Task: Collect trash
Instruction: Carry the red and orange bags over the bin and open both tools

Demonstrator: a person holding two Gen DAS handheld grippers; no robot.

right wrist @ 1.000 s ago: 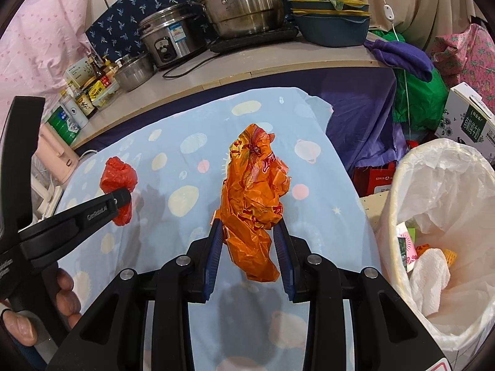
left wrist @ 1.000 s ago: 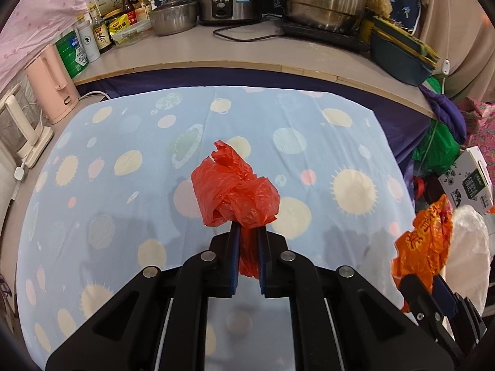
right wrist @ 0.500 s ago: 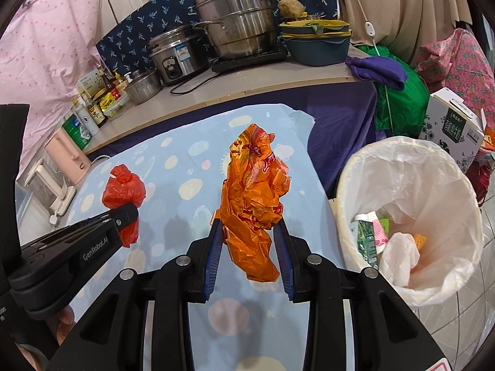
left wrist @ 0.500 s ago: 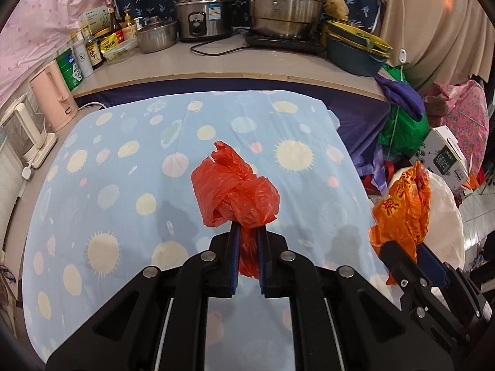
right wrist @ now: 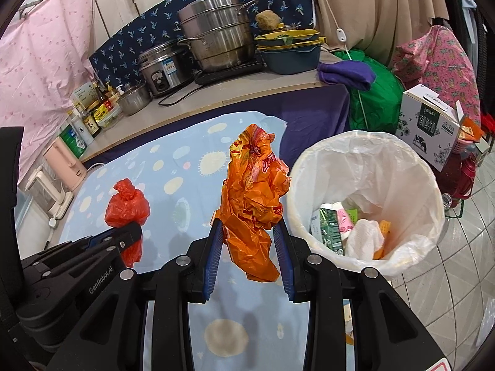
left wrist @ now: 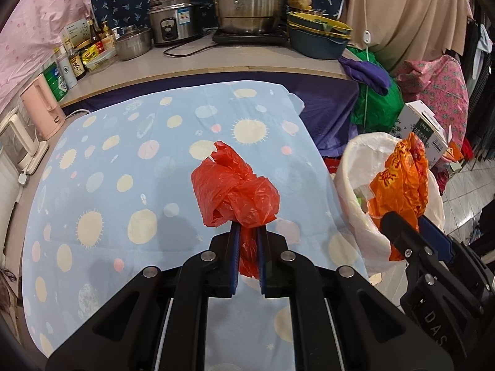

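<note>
Gripping a red bag, the left gripper hovers over the tablecloth.

Crinkled glossy plastic bags — steel pots

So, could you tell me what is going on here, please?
A person is collecting trash with a handheld tool in each hand. The left tool is shut on a crumpled red plastic bag, held above the spotted blue cloth. The right tool grips an orange plastic bag beside the white-lined bin, which holds some rubbish. Neither bag is in yet.
</note>
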